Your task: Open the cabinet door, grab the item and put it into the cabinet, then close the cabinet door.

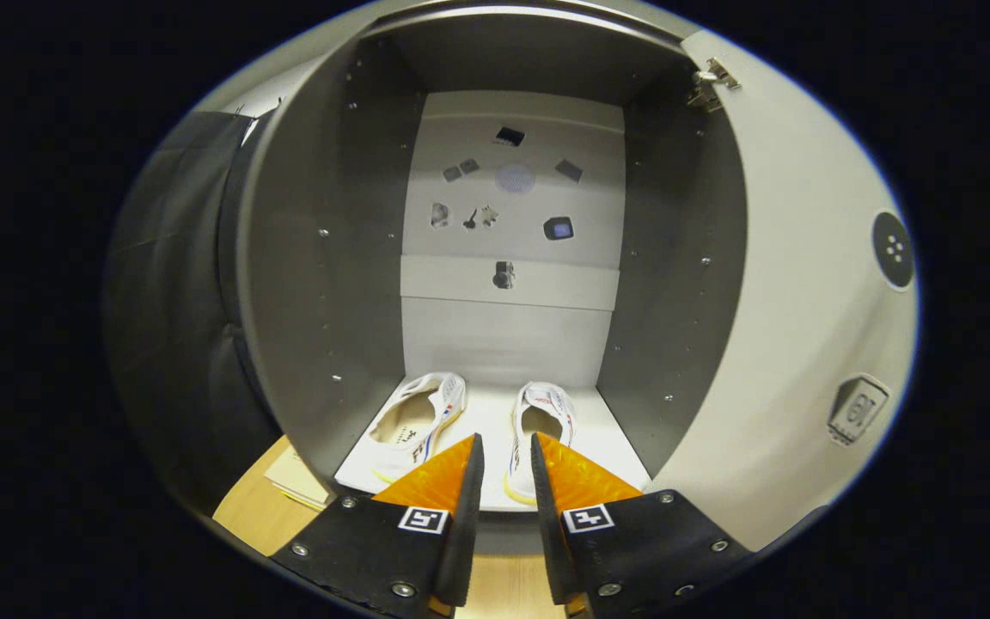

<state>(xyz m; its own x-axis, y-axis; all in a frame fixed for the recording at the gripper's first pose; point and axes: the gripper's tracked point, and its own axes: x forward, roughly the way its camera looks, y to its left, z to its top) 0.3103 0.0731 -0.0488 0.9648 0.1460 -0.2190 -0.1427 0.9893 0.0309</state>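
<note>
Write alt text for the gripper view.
An open cabinet holds two white shoes side by side on its floor, its door swung out to the right. The gripper sits just in front of the shoes, fingers slightly apart and holding nothing.

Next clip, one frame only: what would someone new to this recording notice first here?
First, the open cabinet, its door swung wide to the right. On its floor lie two white shoes side by side: the left shoe and the right shoe, just beyond the fingertips. The gripper points into the cabinet with its fingers a narrow gap apart, holding nothing. Small dark stickers dot the back wall.
</note>
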